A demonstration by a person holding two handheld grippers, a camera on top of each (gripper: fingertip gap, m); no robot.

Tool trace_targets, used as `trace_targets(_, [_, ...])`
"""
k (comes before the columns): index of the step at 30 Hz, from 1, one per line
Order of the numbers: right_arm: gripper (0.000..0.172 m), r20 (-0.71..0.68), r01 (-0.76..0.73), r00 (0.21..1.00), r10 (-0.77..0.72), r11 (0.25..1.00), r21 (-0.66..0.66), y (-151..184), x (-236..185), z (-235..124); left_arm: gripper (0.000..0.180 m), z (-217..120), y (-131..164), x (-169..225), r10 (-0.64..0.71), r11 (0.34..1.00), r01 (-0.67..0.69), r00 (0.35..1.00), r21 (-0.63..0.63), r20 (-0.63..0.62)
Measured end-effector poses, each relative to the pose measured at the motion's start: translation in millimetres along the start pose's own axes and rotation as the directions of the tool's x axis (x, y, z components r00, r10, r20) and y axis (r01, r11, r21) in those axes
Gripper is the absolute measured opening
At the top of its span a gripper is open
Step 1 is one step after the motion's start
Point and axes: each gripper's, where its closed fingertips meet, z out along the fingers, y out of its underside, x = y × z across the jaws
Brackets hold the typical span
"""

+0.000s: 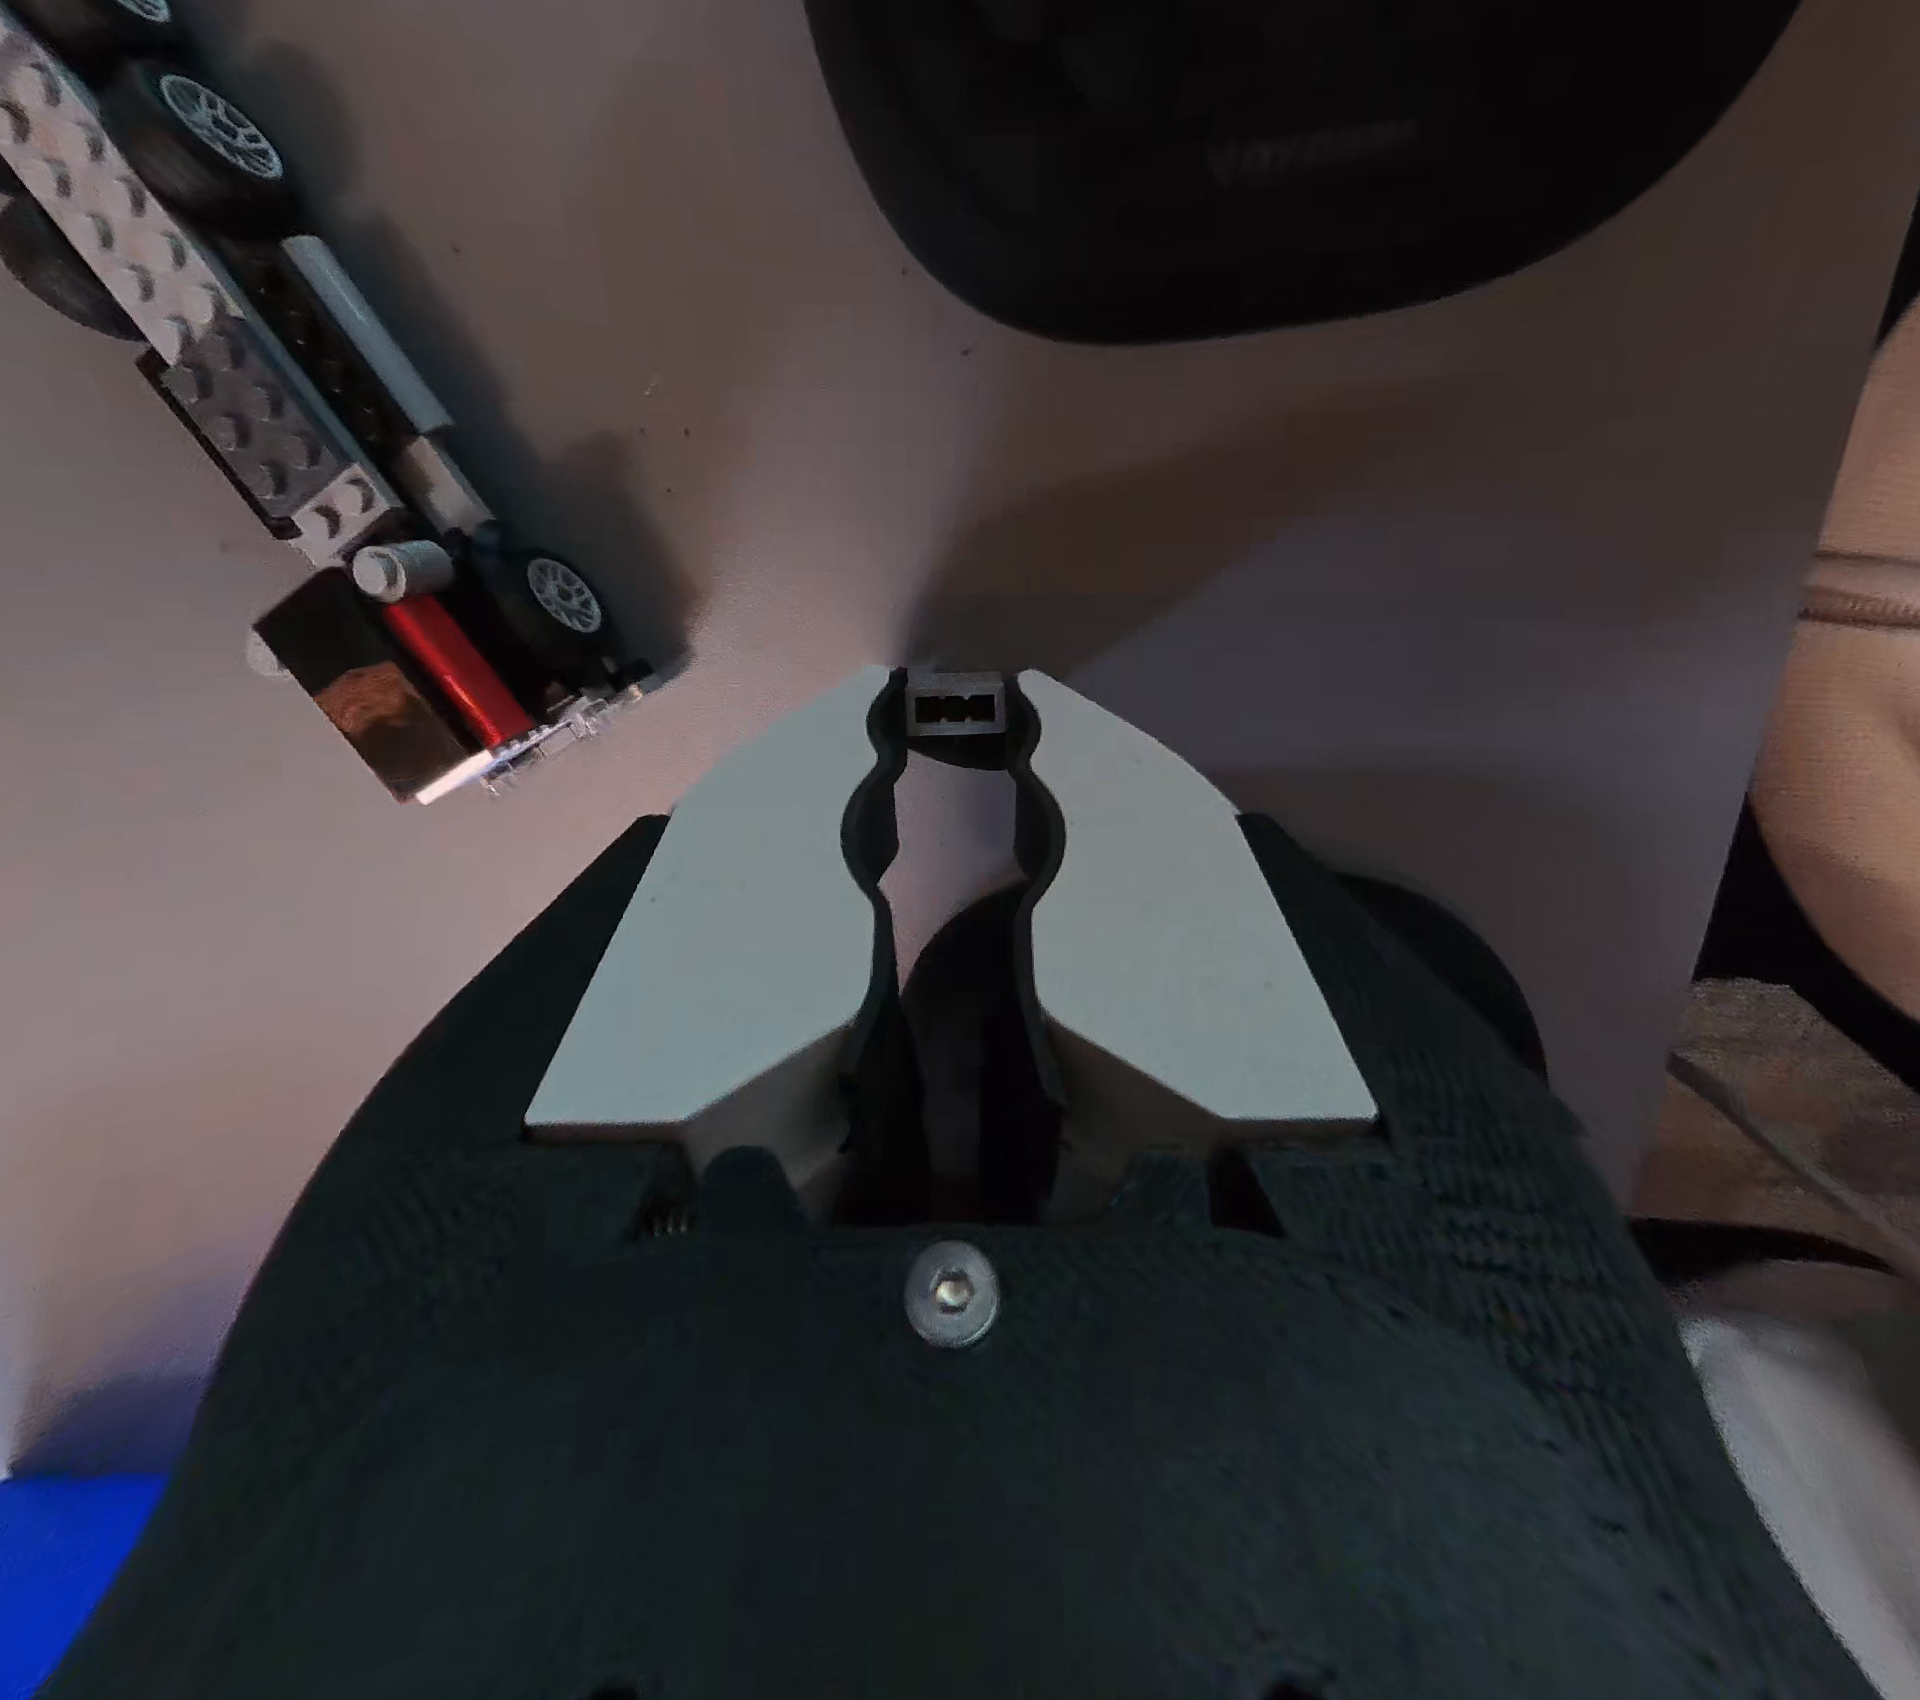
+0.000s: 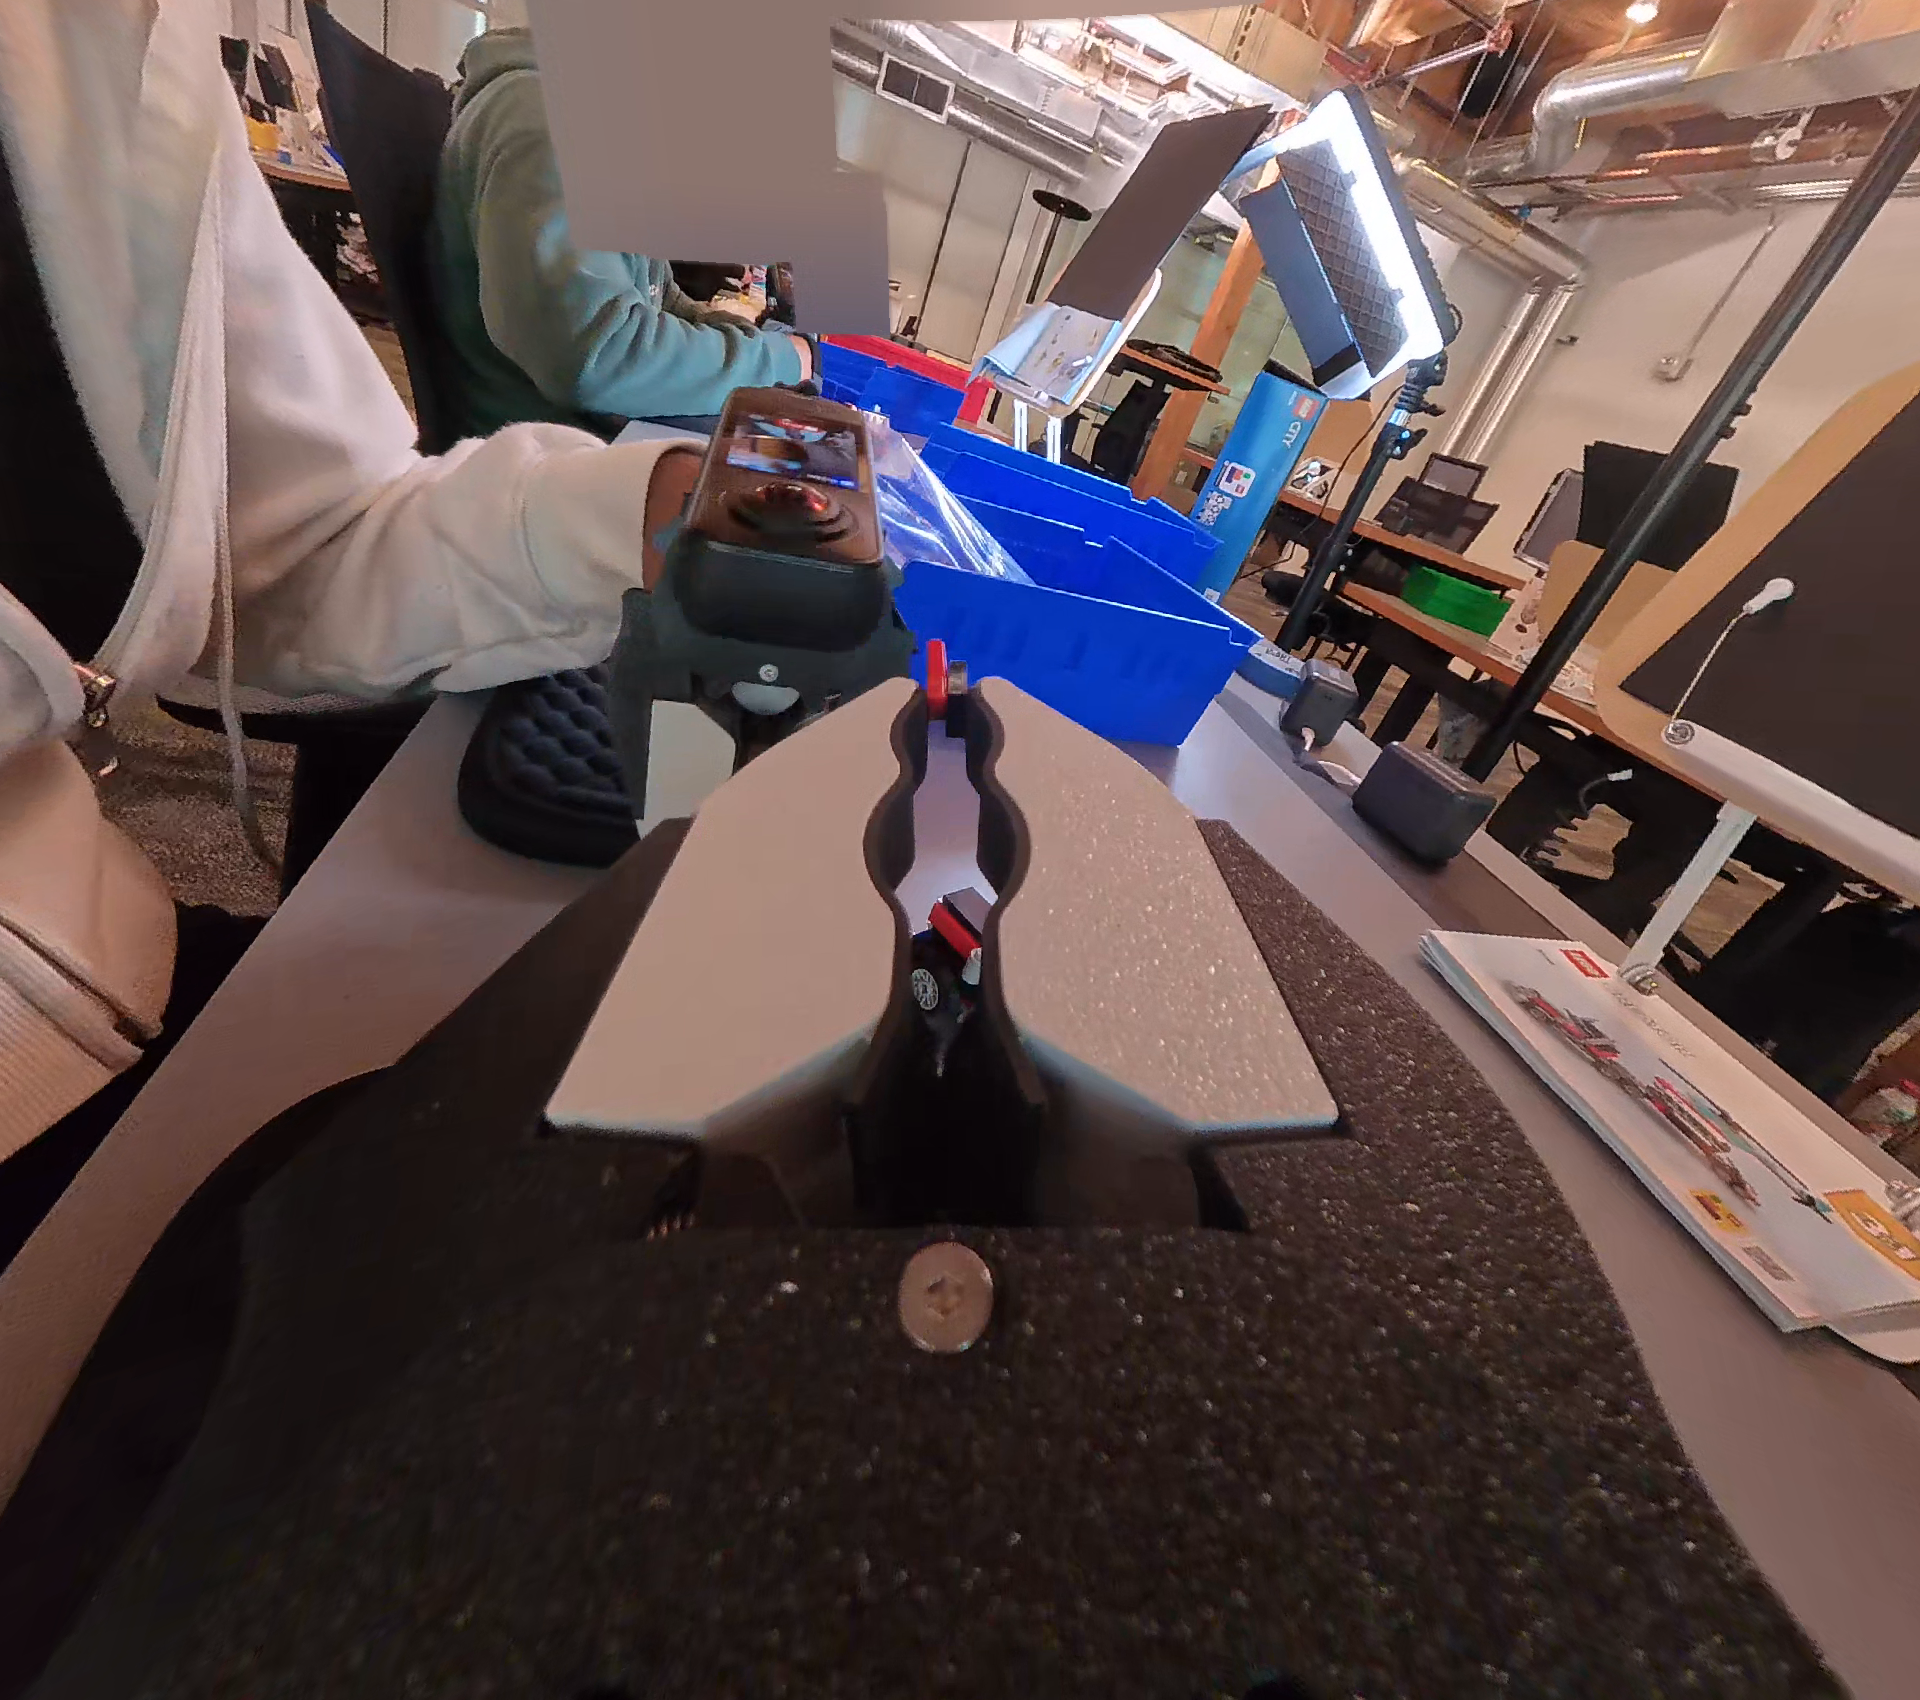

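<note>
My left tool (image 1: 957, 708) pinches a small grey brick (image 1: 957, 705); my right tool (image 2: 948, 694) grips a red-and-black piece (image 2: 935, 671); the half-built toy truck (image 1: 260, 362) lies at ten o'clock.

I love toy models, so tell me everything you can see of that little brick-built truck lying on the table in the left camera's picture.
The toy truck looks like plastic bricks: a long studded grey and black deck, black tyres with grey spoked rims, a pale grey cylinder, a glossy red piece and a dark shiny front panel. It rests on its wheels on the grey table, running diagonally, left of the left tongs. Nothing but the table touches it.
</note>
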Motion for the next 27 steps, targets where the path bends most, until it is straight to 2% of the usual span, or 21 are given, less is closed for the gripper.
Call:
trace_targets(3, [0.006, -0.007, -0.007, 1.0, 0.007, 1.0, 0.018, -3.0, 1.9, -3.6, 0.02, 1.9, -7.6, 0.7, 0.018, 1.0, -0.018, 1.0, 0.009, 0.007])
trace_targets(9, [0.006, -0.02, -0.008, 1.0, 0.009, 1.0, 0.026, -4.8, 4.8, -9.2, 0.039, -1.0, -15.5, -0.4, 0.033, 0.997, -0.034, 0.999, 0.074, 0.017])
trace_targets(14, [0.006, -0.027, -0.012, 1.0, 0.013, 0.999, 0.033, -5.1, 6.6, -12.3, 0.04, -28.2, -11.9, -8.2, -0.01, 0.961, 0.025, 0.998, 0.275, -0.054])
trace_targets(17, [0.006, -0.02, -0.021, 1.0, 0.021, 0.999, 0.028, -3.0, 6.3, -11.6, 0.033, -35.0, -7.2, -15.7, -0.072, 0.94, 0.099, 0.993, 0.325, -0.094])
trace_targets(21, [0.006, -0.021, -0.012, 1.0, 0.012, 1.0, 0.007, -0.1, 5.6, -9.9, 0.03, -25.0, -8.7, -6.1, -0.089, 0.946, 0.136, 0.982, 0.294, -0.169])
trace_targets(27, [0.006, -0.043, 0.001, 0.999, 0.0, 1.0, 0.011, -2.0, 8.4, -12.5, 0.016, -7.0, -3.5, -4.0, -0.111, 0.971, 0.14, 0.982, 0.195, -0.154])
